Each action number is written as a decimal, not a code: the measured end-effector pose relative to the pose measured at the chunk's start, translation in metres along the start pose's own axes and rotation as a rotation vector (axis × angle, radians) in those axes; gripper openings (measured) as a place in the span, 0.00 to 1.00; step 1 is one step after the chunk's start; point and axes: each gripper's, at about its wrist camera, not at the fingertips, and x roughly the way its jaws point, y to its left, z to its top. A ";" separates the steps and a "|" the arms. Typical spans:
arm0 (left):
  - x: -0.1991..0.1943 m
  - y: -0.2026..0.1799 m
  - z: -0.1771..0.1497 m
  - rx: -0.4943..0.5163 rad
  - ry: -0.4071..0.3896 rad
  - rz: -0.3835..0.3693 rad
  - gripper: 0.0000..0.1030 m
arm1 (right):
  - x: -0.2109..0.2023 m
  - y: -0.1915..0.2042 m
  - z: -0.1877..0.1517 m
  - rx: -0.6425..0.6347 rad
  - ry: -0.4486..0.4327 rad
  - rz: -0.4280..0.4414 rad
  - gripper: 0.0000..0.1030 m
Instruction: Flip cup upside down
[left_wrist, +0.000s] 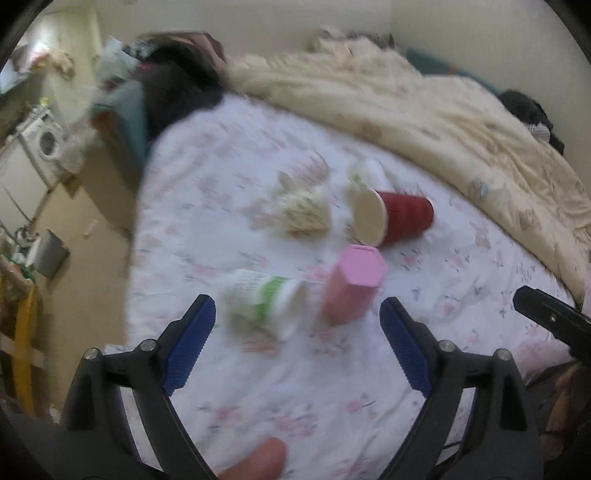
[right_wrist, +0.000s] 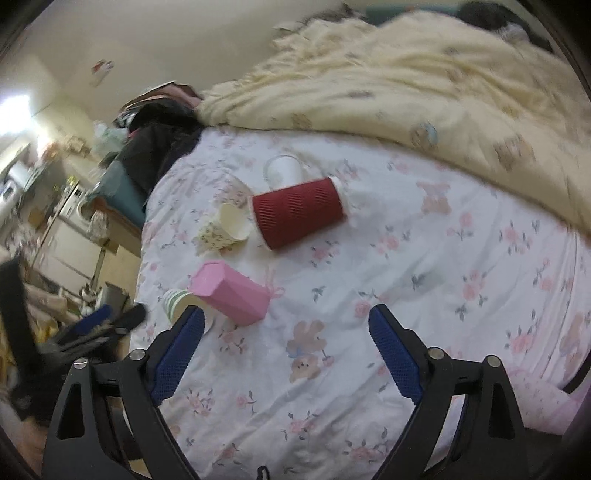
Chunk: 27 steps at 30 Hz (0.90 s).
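Several cups lie on their sides on a floral bed sheet (left_wrist: 295, 387). A green-striped white cup (left_wrist: 267, 302) lies nearest, just ahead of my open, empty left gripper (left_wrist: 297, 317). Beside it lies a pink hexagonal cup (left_wrist: 352, 284), and beyond it a red ribbed cup (left_wrist: 399, 218), a floral cup (left_wrist: 304, 210) and a white cup (left_wrist: 369, 173). In the right wrist view my right gripper (right_wrist: 286, 328) is open and empty, above bare sheet (right_wrist: 424, 258). The pink cup (right_wrist: 232, 291) and the green-striped cup (right_wrist: 177, 302) lie by its left finger; the red cup (right_wrist: 299, 212) lies farther off.
A cream quilt (left_wrist: 424, 110) is piled along the far side of the bed. Dark clothes (left_wrist: 177, 85) lie at the far left corner. The bed's left edge drops to a cluttered floor with a washing machine (left_wrist: 44, 147). The other gripper's tip (left_wrist: 550, 317) shows at right.
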 end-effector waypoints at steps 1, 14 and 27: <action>-0.009 0.010 -0.006 -0.012 -0.015 0.004 0.86 | -0.001 0.005 -0.002 -0.021 -0.004 0.001 0.90; -0.032 0.034 -0.053 -0.080 -0.065 -0.039 0.88 | -0.001 0.050 -0.039 -0.187 -0.059 -0.059 0.90; -0.029 0.036 -0.054 -0.116 -0.058 -0.042 1.00 | 0.005 0.056 -0.044 -0.205 -0.067 -0.065 0.93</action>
